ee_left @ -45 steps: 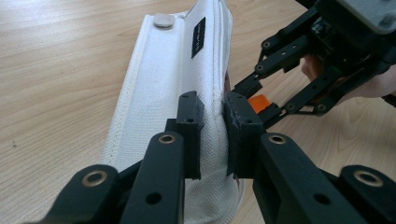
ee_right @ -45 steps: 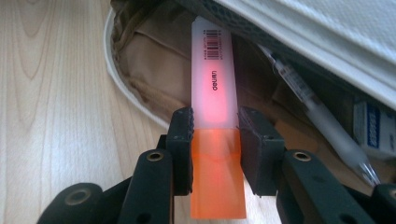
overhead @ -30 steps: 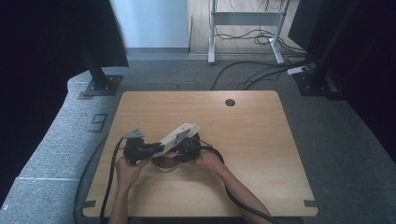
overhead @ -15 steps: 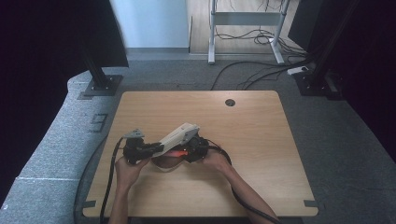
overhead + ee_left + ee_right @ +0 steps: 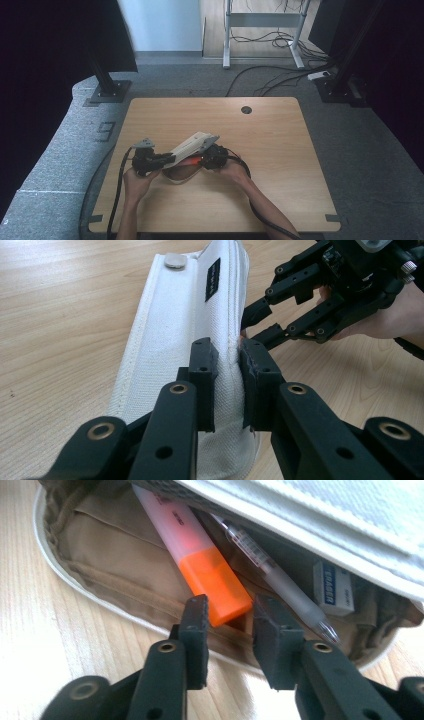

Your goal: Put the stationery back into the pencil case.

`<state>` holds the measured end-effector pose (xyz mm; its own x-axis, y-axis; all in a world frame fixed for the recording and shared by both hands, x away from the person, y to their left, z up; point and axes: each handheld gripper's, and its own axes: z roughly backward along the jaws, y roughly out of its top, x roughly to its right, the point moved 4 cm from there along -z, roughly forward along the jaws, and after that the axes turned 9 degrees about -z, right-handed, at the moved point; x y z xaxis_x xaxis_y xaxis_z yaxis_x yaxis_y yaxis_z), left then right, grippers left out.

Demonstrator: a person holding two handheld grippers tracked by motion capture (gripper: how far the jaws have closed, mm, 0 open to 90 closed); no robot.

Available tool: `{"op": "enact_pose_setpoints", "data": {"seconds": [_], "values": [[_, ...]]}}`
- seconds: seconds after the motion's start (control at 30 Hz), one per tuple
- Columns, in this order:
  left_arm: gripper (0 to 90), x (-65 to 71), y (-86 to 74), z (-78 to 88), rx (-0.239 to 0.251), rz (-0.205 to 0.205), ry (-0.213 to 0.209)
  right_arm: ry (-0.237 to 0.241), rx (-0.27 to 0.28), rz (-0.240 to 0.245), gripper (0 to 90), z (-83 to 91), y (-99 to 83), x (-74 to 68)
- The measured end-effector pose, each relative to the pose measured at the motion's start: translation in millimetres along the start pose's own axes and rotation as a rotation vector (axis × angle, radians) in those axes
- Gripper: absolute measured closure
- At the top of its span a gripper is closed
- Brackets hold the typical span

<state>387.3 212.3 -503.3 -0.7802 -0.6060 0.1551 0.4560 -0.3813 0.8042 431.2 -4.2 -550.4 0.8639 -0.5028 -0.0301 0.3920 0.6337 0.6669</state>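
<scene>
A white fabric pencil case (image 5: 192,144) lies left of the table's middle with its flap (image 5: 175,315) lifted. My left gripper (image 5: 231,352) is shut on the flap's edge and holds it up. Inside on the tan lining (image 5: 100,545) lie an orange highlighter (image 5: 210,575), a clear pen (image 5: 270,570) and a white eraser (image 5: 332,587). My right gripper (image 5: 231,611) reaches under the flap from the right. Its jaws have just been closing, and they now sit on both sides of the highlighter's orange cap end. In the high view the left gripper (image 5: 162,160) and right gripper (image 5: 202,159) face each other across the case.
The wooden table (image 5: 280,140) has a round cable hole (image 5: 246,109) near its far edge. Black cables trail from both grippers toward the front edge. Dark stands and floor cables lie beyond the table.
My right gripper has shifted a little to the left, further under the raised flap. The left gripper and the flap have stayed where they were.
</scene>
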Motion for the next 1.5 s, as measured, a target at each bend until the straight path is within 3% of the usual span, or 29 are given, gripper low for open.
{"op": "enact_pose_setpoints", "data": {"seconds": [0.4, 0.8, 1.3, 1.5], "values": [[77.3, 0.3, 0.0, -0.4, -0.001, 0.0, 0.0, 0.013, -0.005, -0.021, 76.1, -1.8, -0.3, -0.6], [77.0, 0.0, -0.8, -0.8, -0.004, 0.001, 0.0, 0.013, 0.001, -0.013, 76.8, -13.5, 11.2, -5.3], [74.0, 4.7, -5.2, -6.6, -0.025, -0.001, -0.026, 0.021, 0.023, -0.01, 58.4, 10.8, -0.6, 1.8], [71.2, 8.4, -8.8, -11.1, -0.043, -0.011, -0.041, 0.022, 0.037, -0.033, 54.3, 21.8, -7.6, 9.1]]}}
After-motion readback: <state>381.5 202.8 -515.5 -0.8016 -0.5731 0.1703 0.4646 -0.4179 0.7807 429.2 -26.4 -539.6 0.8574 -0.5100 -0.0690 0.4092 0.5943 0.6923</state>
